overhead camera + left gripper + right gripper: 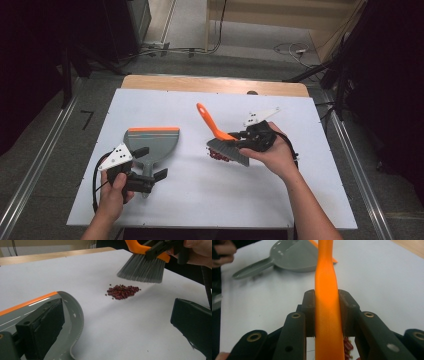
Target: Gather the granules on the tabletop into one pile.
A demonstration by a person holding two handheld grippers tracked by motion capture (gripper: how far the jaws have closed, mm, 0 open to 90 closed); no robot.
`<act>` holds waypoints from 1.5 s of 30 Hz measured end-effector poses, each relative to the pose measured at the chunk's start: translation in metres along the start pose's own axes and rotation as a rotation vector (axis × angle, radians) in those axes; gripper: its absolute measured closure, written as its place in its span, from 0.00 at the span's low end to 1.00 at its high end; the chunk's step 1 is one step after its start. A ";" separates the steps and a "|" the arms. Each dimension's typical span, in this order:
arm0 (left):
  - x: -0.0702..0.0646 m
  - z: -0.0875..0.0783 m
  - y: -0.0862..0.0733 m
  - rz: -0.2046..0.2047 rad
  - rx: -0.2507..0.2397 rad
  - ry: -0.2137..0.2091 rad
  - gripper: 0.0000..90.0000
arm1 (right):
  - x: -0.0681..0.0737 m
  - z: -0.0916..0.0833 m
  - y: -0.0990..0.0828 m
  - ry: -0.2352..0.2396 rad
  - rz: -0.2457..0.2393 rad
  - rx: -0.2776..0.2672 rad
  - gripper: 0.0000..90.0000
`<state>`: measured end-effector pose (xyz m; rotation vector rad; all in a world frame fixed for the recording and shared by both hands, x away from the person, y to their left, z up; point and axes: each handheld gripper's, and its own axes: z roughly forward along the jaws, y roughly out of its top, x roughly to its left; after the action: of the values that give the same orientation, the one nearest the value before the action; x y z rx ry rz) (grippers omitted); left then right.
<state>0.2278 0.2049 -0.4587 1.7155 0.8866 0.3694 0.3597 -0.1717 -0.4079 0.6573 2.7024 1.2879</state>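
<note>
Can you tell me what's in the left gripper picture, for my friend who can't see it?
A grey-bristled brush with an orange back, held by the right gripper, hangs just above a small pile of red beans on a white table. At the lower left lies a grey dustpan.

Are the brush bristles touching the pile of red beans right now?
Apart. In the left gripper view the brush bristle tips hang above the red beans, with bare white table showing between them.
</note>
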 end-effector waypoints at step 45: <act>0.004 -0.007 -0.004 -0.001 -0.042 -0.002 0.00 | -0.014 -0.111 -0.155 -0.264 0.492 -0.214 0.77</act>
<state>0.2250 0.2129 -0.4609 1.6765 0.8722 0.3834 0.2912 -0.3438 -0.4553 1.4092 2.2270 1.4291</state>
